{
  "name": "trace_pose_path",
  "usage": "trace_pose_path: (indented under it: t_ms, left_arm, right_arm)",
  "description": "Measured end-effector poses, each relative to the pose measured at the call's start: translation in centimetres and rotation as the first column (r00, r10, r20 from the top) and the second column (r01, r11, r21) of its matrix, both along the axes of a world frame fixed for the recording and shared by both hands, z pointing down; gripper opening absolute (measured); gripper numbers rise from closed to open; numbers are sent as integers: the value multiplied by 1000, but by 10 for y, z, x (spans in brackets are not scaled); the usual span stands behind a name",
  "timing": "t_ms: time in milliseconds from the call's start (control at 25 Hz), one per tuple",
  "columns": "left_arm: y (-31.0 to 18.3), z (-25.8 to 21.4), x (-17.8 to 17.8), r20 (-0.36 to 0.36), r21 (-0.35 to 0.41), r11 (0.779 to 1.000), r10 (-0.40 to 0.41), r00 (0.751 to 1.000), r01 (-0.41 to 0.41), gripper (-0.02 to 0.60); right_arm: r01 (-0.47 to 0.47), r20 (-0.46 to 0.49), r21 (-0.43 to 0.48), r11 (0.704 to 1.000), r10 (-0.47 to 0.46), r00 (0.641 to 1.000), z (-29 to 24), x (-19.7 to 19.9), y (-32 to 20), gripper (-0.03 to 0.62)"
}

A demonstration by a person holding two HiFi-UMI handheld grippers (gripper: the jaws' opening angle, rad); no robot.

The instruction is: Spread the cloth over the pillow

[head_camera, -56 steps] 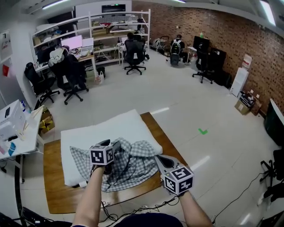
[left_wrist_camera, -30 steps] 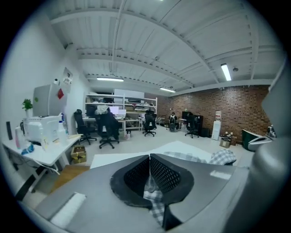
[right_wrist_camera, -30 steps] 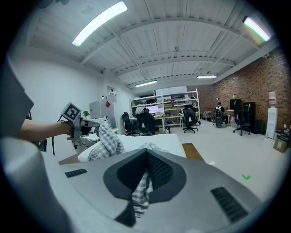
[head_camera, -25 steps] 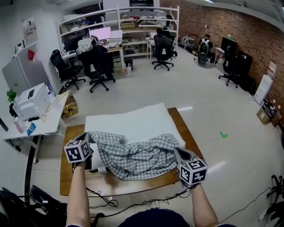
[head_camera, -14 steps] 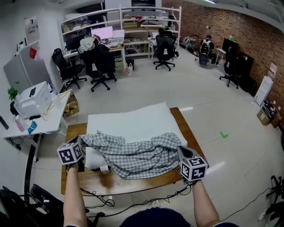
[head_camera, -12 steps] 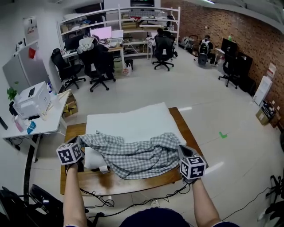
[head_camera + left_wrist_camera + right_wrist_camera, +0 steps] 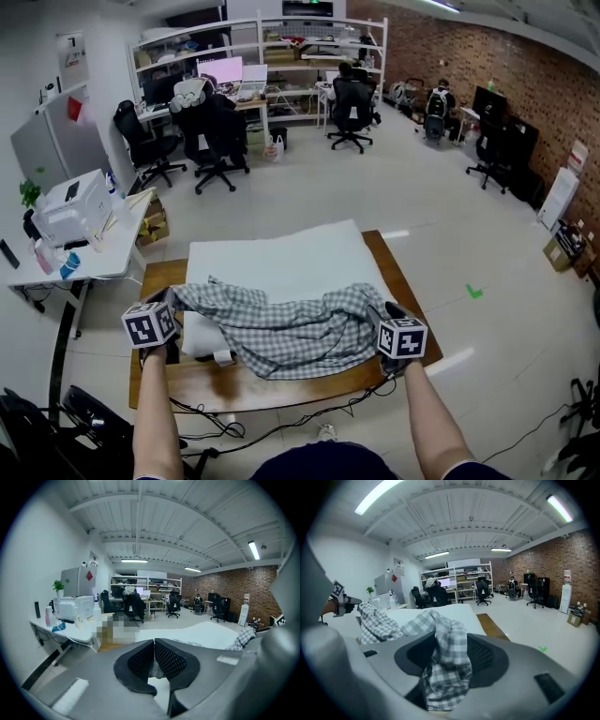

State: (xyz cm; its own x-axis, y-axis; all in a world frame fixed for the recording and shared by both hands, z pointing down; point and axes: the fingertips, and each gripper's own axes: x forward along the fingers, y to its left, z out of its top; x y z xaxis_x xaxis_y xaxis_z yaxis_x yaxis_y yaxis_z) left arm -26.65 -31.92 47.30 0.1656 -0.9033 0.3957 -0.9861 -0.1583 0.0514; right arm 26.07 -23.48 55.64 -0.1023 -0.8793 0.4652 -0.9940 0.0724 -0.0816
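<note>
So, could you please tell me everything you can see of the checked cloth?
The cloth is grey-and-white checked fabric, rumpled and bunched, lying across the near part of the white pillow on the wooden table. The left tool is shut on its left end. Its right end sits loosely in the right tool, whose jaws have just been opening.

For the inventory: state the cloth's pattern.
Grey-and-white check cloth, clearest in the right gripper view.
</note>
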Motion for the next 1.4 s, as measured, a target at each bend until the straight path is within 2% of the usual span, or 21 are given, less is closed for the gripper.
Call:
trace_pose_path:
  t_ms: [80, 160, 200, 320, 480, 880, 1240, 1400]
  left_arm:
    - [2, 1, -1, 1, -2, 1000, 0, 1000, 0, 11]
    - [4, 3, -5, 1, -4, 1000, -8, 1000, 8, 10]
    - [6, 3, -8, 1, -5, 1000, -14, 1000, 14, 11]
    - [8, 1, -17, -1, -4, 1000, -26, 1000, 26, 11]
    - [8, -6, -23, -14, 20, 999, -37, 999, 37, 9]
    - [16, -86, -22, -11, 184, 983, -22, 1000, 23, 9]
    - [52, -116, -36, -6, 228, 973, -27, 1000, 27, 9]
    - [68, -144, -41, -1, 278, 960, -30, 1000, 29, 9]
  right_arm:
    - [12, -25, -40, 999, -13, 1000, 13, 2, -2, 197]
    - [29, -58, -68, 997, -33, 998, 18, 6, 1, 45]
    - [35, -65, -67, 997, -39, 997, 17, 8, 2, 25]
    - [34, -82, -27, 999, -36, 996, 2, 18, 2, 21]
    - [19, -150, 44, 999, -13, 989, -33, 39, -6, 20]
    - [8, -264, 156, 988, 34, 964, -114, 75, -19, 20]
    - [13, -296, 253, 967, 65, 953, -169, 74, -12, 21]
    - [21, -301, 303, 953, 75, 951, -200, 70, -11, 21]
